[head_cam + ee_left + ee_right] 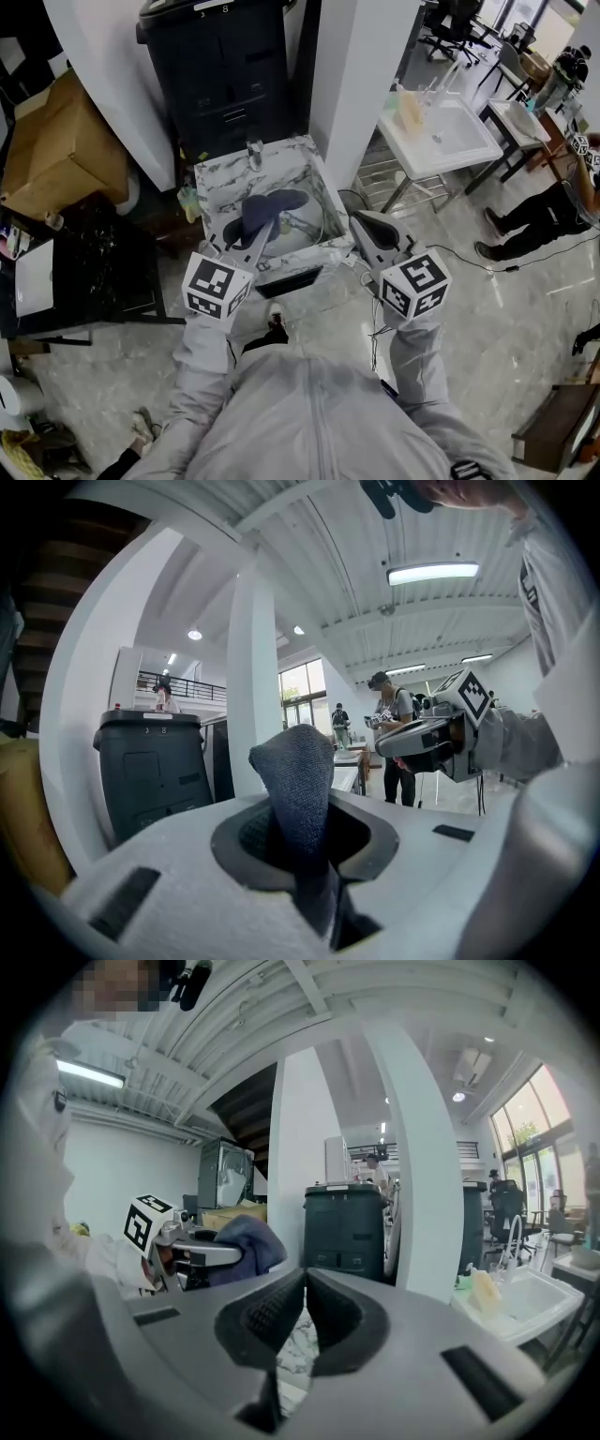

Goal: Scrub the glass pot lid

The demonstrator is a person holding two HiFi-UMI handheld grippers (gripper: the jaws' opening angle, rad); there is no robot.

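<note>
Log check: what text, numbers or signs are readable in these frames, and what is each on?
"8": on the white label on the black bin; its other marks are too small to read.
Left cube, right cube: square marker patterns only, no letters.
Nothing else is readable.

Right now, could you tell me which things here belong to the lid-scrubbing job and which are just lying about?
For the job: cloth, clamped in the left gripper; right gripper, shut and empty; marble sink; tap. The lid itself I cannot make out.
Lying about: black bin; cardboard box; white washbasin.
</note>
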